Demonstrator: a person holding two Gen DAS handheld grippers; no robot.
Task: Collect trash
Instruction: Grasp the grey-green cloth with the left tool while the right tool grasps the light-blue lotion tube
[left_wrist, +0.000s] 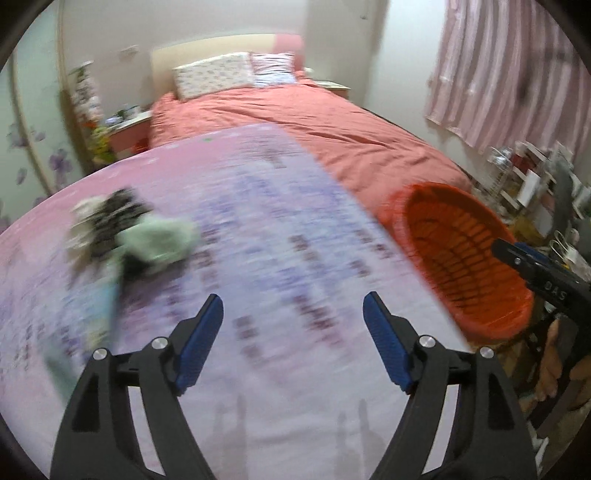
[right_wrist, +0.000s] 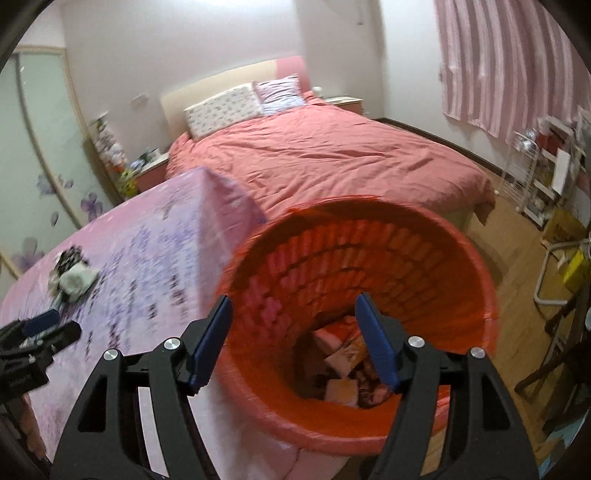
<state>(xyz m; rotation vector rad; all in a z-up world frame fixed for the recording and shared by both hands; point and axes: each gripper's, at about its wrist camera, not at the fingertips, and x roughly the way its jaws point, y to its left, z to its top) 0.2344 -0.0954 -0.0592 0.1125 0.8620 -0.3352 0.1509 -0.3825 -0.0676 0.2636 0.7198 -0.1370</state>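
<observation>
A pile of crumpled trash (left_wrist: 129, 236), pale green, black and white, lies on the pink-and-lilac cloth of a table (left_wrist: 258, 229); it also shows in the right wrist view (right_wrist: 72, 278). My left gripper (left_wrist: 293, 317) is open and empty above the cloth, right of the pile. An orange bin (right_wrist: 476, 280) stands beside the table's right edge, with wrappers (right_wrist: 343, 373) at its bottom. My right gripper (right_wrist: 293, 317) is open and empty over the bin's mouth. The bin also shows in the left wrist view (left_wrist: 491, 321).
A bed with a coral cover (right_wrist: 332, 155) lies behind the table and bin. A wire rack with clutter (right_wrist: 546, 166) and striped curtains (right_wrist: 498, 66) are on the right. A nightstand (left_wrist: 127, 127) stands by the wardrobe on the left. Wooden floor (right_wrist: 517, 266) shows right of the bin.
</observation>
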